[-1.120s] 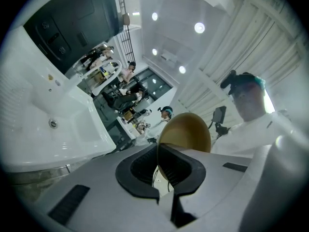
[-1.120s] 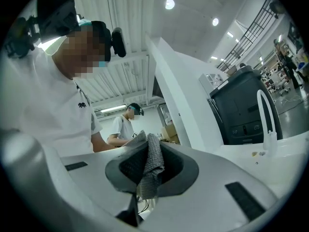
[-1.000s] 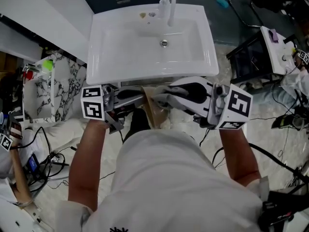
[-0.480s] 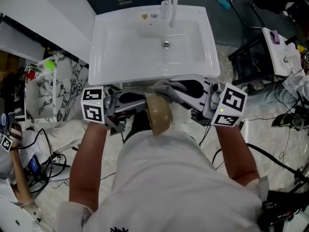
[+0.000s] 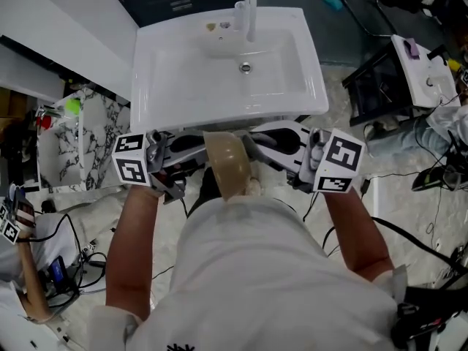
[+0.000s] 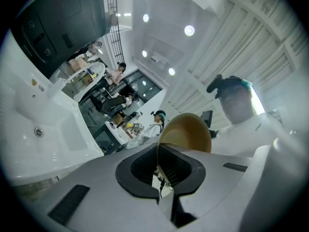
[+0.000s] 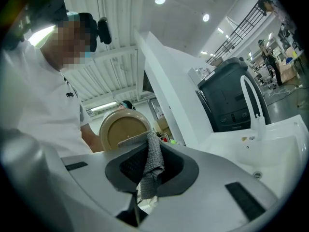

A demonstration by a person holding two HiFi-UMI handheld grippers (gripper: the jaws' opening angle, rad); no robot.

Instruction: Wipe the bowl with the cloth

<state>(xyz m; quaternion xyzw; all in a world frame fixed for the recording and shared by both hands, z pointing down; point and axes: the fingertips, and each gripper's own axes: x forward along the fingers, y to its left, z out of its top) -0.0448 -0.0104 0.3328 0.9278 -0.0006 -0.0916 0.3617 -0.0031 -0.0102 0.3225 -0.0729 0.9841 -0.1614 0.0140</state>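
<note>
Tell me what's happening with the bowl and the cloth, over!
Left gripper shut on bowl rim. Right gripper shut on cloth, up by the bowl's underside. Sink close ahead, nothing blocking.

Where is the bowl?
Head view, middle: the bowl is held up beside the sink's near edge, its rim pinched by the left gripper.

1. White washbasin (image 5: 146, 86): faucet (image 5: 248, 6) upright on back rim, drain (image 5: 246, 68) mid-basin, two small bits (image 5: 212, 27) on the rim just left of the faucet.
2. Pale marbled floor (image 5: 409, 203): black cables (image 5: 417, 240) lie loose on it.
</note>
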